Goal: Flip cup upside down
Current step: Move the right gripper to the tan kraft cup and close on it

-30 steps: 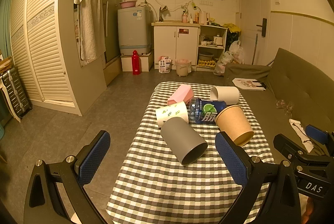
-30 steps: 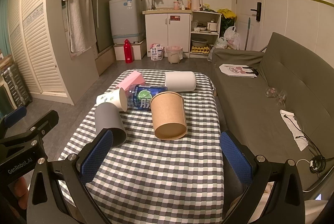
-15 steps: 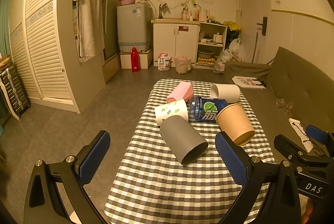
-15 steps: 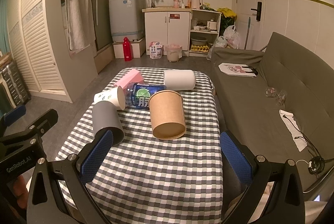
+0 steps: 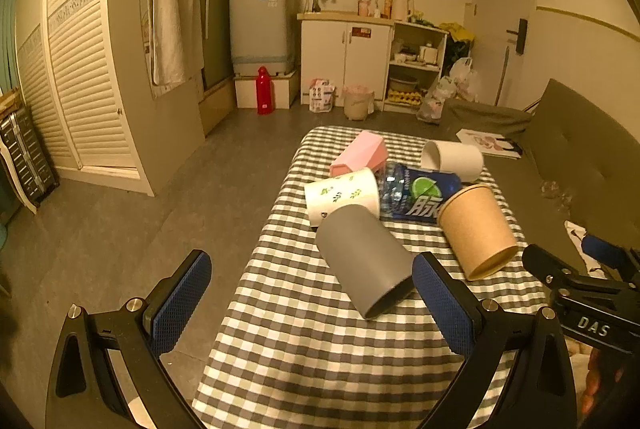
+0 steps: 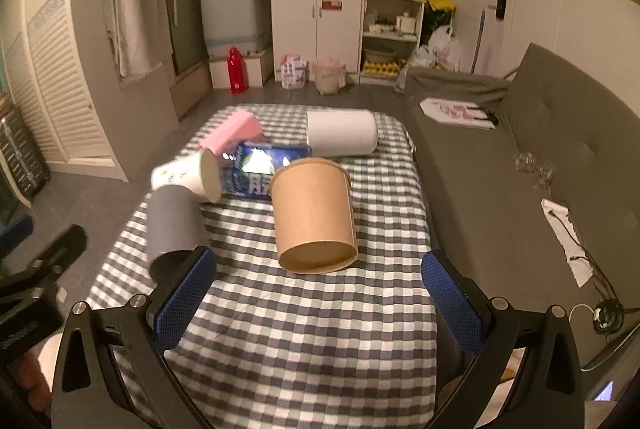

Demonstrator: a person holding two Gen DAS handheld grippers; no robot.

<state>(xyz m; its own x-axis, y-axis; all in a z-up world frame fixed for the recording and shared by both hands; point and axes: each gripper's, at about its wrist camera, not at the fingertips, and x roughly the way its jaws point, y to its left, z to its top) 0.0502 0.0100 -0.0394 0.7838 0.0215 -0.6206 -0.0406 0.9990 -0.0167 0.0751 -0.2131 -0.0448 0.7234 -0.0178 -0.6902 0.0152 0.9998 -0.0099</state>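
Several cups lie on their sides on the checked table (image 5: 320,349). A brown paper cup (image 6: 314,213) (image 5: 476,229) lies with its mouth toward me. A grey cup (image 5: 364,261) (image 6: 174,225) lies at the left. A white leaf-print cup (image 5: 342,195) (image 6: 188,175), a pink cup (image 5: 360,153) (image 6: 234,129) and a plain white cup (image 5: 452,159) (image 6: 342,133) lie behind. My left gripper (image 5: 312,299) is open and empty, just short of the grey cup. My right gripper (image 6: 318,295) is open and empty, just short of the brown cup.
A blue plastic bottle (image 5: 416,195) (image 6: 260,169) lies among the cups. A grey sofa (image 6: 560,149) runs along the table's right side. Bare floor (image 5: 120,229) lies to the left. Kitchen cabinets (image 5: 348,61) stand at the far wall.
Both grippers have moved forward toward the cups, which now look larger. The right gripper has closed in on the brown cup. The cups have not moved.
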